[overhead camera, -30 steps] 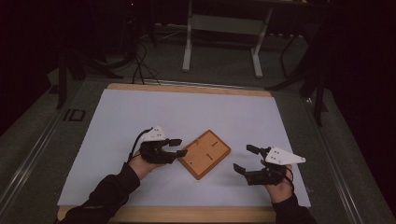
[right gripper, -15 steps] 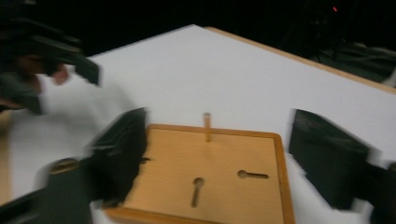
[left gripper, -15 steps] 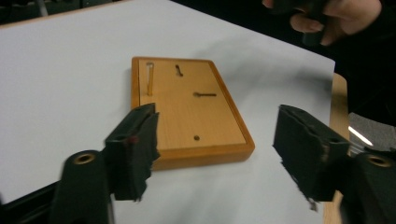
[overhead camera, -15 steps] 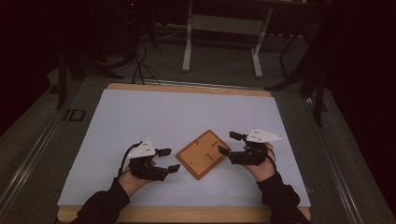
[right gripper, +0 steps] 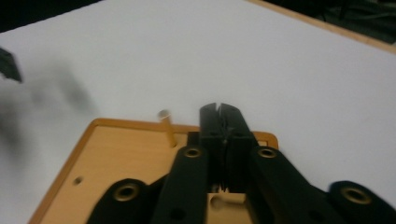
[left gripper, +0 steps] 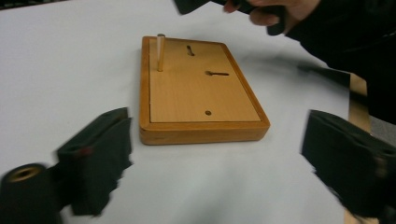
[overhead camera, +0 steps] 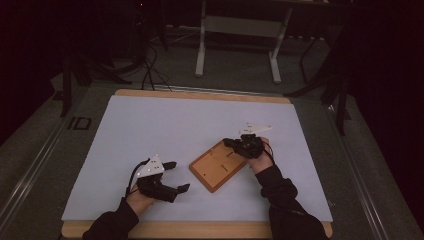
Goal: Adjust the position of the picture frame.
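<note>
The wooden peg board (overhead camera: 218, 164) lies flat on the white sheet (overhead camera: 165, 125) covering the bench (overhead camera: 200, 95), slightly toward 5 o'clock of its centre, with one peg (left gripper: 160, 52) standing upright in a corner hole and, as far as I can judge, the other holes unfilled, so most pegging appears outstanding. The right hand-held gripper (overhead camera: 234, 143) sits at the board's 2 o'clock end, its jaws having just closed, clenched with nothing visible between them. The left hand-held gripper (overhead camera: 177, 176), at the board's 8 o'clock and apart from it, has just been opening and stands released and empty.

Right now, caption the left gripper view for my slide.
Open tongs face a wooden board with one upright peg.
</note>
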`<state>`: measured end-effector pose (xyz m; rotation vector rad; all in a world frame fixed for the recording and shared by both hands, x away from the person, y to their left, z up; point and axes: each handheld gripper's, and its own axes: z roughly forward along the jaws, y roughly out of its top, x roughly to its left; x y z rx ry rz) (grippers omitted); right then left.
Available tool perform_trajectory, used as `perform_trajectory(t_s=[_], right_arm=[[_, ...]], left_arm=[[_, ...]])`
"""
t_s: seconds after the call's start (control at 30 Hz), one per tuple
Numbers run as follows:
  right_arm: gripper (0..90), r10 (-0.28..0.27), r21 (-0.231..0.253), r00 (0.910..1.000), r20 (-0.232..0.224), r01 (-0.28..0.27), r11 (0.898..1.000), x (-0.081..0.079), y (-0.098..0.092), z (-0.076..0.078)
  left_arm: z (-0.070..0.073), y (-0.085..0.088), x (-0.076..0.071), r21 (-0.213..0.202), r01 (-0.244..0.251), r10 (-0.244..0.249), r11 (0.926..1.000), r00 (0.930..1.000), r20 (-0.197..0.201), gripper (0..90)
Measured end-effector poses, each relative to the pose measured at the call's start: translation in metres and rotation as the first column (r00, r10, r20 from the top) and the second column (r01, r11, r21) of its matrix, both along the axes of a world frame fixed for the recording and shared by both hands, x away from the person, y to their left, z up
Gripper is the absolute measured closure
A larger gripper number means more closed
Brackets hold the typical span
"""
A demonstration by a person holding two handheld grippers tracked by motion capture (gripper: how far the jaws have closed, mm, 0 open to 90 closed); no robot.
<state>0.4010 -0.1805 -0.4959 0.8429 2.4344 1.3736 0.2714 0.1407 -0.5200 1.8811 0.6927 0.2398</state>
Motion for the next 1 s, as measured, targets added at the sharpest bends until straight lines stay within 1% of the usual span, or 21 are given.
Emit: perform_trajectory(t_s=[0.03,0.07,0.1,0.13,0.17,0.23,0.27,0.3,0.33,0.37,0.4,0.43,0.57,0.6,0.63,0.67,0.73,0.8,0.83,0.87,1.0], right_arm=[[89.6,0.000,0.000,1.0000,0.000,0.000,1.000,0.000,0.000,0.000],[89.7,-0.003,-0.010,1.0000,-0.002,0.003,1.000,0.005,0.002,-0.002],[89.8,-0.008,-0.014,0.9999,-0.012,0.008,1.000,0.010,0.004,-0.004],[89.8,-0.013,-0.017,0.9996,-0.026,0.012,1.000,0.014,0.006,-0.006],[89.8,-0.021,-0.032,0.9992,-0.034,0.020,0.999,0.022,0.009,-0.009],[89.9,-0.029,-0.049,0.9984,-0.049,0.027,0.998,0.030,0.011,-0.013],[89.9,-0.029,-0.049,0.9984,-0.049,0.027,0.998,0.030,0.011,-0.013],[89.9,-0.030,-0.067,0.9979,-0.057,0.026,0.997,0.034,0.013,-0.015],[89.9,-0.039,-0.089,0.9967,-0.071,0.033,0.995,0.041,0.014,-0.018],[89.9,-0.039,-0.093,0.9957,-0.084,0.032,0.995,0.044,0.015,-0.020],[89.9,-0.039,-0.093,0.9957,-0.084,0.032,0.995,0.044,0.015,-0.020],[90.0,-0.046,-0.105,0.9951,-0.087,0.037,0.994,0.049,0.016,-0.021],[89.9,-0.051,-0.106,0.9937,-0.099,0.040,0.994,0.054,0.018,-0.022],[89.9,-0.058,-0.129,0.9926,-0.107,0.044,0.991,0.058,0.021,-0.023],[90.0,-0.059,-0.140,0.9925,-0.107,0.044,0.989,0.059,0.022,-0.024],[90.0,-0.064,-0.150,0.9924,-0.105,0.048,0.988,0.061,0.023,-0.025],[89.9,-0.066,-0.154,0.9909,-0.117,0.047,0.987,0.062,0.024,-0.025],[89.9,-0.065,-0.174,0.9899,-0.126,0.042,0.984,0.065,0.025,-0.027],[89.9,-0.065,-0.174,0.9899,-0.126,0.042,0.984,0.065,0.025,-0.027],[89.9,-0.063,-0.167,0.9884,-0.138,0.040,0.985,0.065,0.025,-0.028],[89.9,-0.057,-0.171,0.9884,-0.140,0.032,0.985,0.067,0.028,-0.030]], left_arm=[[-0.001,0.000,0.000,-0.003,-0.012,0.012,0.9999,0.9999,-0.002,6.6],[-0.002,0.001,0.001,-0.011,-0.013,0.013,0.9998,0.9999,-0.009,4.4],[-0.003,0.002,0.001,-0.010,-0.019,0.019,0.9998,0.9998,-0.010,1.7],[-0.004,0.003,0.000,-0.005,-0.035,0.035,0.9994,0.9994,0.002,1.8],[-0.004,0.005,0.000,-0.021,-0.040,0.040,0.9990,0.9992,0.005,1.8],[-0.005,0.006,0.000,-0.020,-0.046,0.046,0.9987,0.9989,0.004,1.8],[-0.005,0.006,0.000,-0.020,-0.046,0.046,0.9987,0.9989,0.004,1.8],[-0.005,0.006,0.000,-0.028,-0.046,0.046,0.9986,0.9989,0.004,1.8],[-0.005,0.007,0.001,-0.029,-0.053,0.053,0.9982,0.9986,0.003,1.8],[-0.006,0.007,0.001,-0.039,-0.053,0.053,0.9978,0.9986,0.001,1.8],[-0.006,0.007,0.001,-0.039,-0.053,0.053,0.9978,0.9986,0.001,1.8],[-0.006,0.008,0.001,-0.040,-0.054,0.054,0.9977,0.9985,-0.002,1.8],[-0.006,0.008,0.001,-0.038,-0.058,0.058,0.9976,0.9983,-0.005,1.8],[-0.006,0.008,0.001,-0.042,-0.055,0.055,0.9976,0.9985,-0.006,1.8],[-0.006,0.008,0.001,-0.030,-0.057,0.057,0.9980,0.9984,0.001,1.8],[-0.006,0.008,0.001,-0.030,-0.057,0.057,0.9980,0.9984,0.001,1.8],[-0.007,0.007,0.001,-0.022,-0.056,0.056,0.9982,0.9984,0.006,1.8],[-0.007,0.007,0.001,-0.022,-0.052,0.052,0.9984,0.9986,0.008,1.8],[-0.007,0.007,0.001,-0.022,-0.052,0.052,0.9984,0.9986,0.008,1.8],[-0.007,0.008,0.001,-0.024,-0.051,0.052,0.9984,0.9986,0.006,1.8],[-0.007,0.007,0.002,-0.020,-0.050,0.050,0.9986,0.9987,0.006,1.8]])
